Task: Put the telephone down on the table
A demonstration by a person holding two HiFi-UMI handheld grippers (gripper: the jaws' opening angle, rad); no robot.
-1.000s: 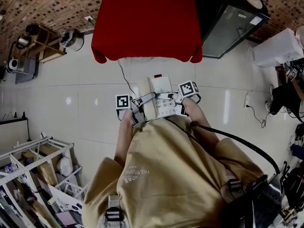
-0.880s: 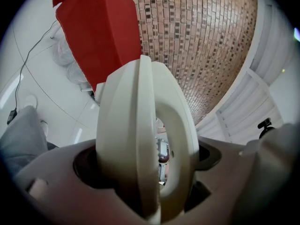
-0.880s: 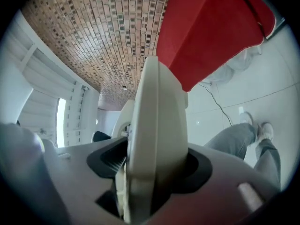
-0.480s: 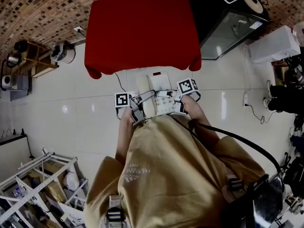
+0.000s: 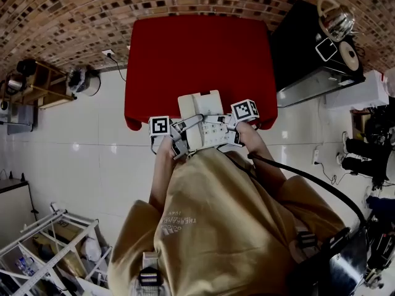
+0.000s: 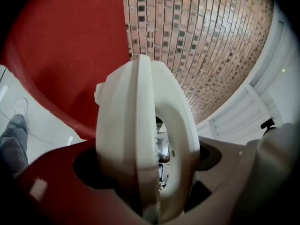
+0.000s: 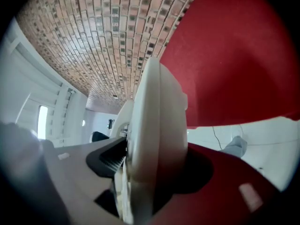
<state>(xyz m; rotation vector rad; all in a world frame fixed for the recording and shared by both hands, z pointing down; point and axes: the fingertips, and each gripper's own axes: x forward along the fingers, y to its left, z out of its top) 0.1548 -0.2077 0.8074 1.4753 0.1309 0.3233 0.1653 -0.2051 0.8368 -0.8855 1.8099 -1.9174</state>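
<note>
Floor of pale tile spreads under everything, with a brick wall at the far side. Against that wall stands the table, draped in red cloth. A person in a tan shirt stands at its near edge. The telephone, cream and boxy, is carried in the air between the two grippers. In the head view its far end lies over the cloth and its near end over the floor. The left gripper is clamped on the telephone's left side, where the handset bulges between its jaws. The right gripper has the right edge between its jaws, which are opening, though the dark pad sits against the casing. A marker cube rides on each gripper.
</note>
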